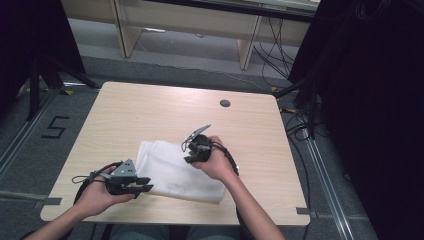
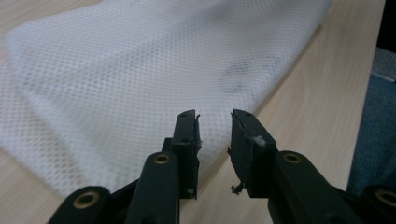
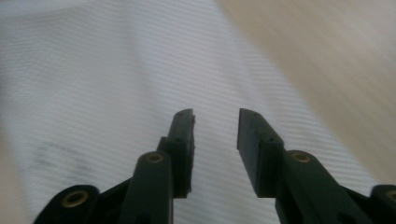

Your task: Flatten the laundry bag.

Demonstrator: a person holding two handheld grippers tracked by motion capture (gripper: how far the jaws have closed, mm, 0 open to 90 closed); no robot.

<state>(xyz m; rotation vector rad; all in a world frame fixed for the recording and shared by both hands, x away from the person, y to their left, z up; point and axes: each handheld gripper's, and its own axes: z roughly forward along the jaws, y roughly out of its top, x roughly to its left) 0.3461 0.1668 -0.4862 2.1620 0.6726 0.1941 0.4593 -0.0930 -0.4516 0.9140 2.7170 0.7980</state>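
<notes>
— Holding your left hand-held gripper (image 1: 142, 188) low at the near left edge of the white mesh cloth (image 1: 170, 170), are you lining up for a pinch there?

— That is how it reads. Its jaws stand apart with nothing between them, aimed at the folded edge, so you could pick up a layer without dragging the whole piece.

— And the cloth itself?

— It lies folded flat on the wooden surface (image 1: 150, 107), near your side, between your two hands.

— My right hand-held gripper (image 1: 189, 159)?

— Poised over the far right part of the cloth, jaws apart too, gripping nothing; probably ready to take the opposite side.

— Anything you can't make out?

— A faint grey mark (image 2: 245, 74) shows through the mesh; what it is I cannot tell. Your right gripper view is blurred, and whether those tips touch the fabric is unclear.
</notes>
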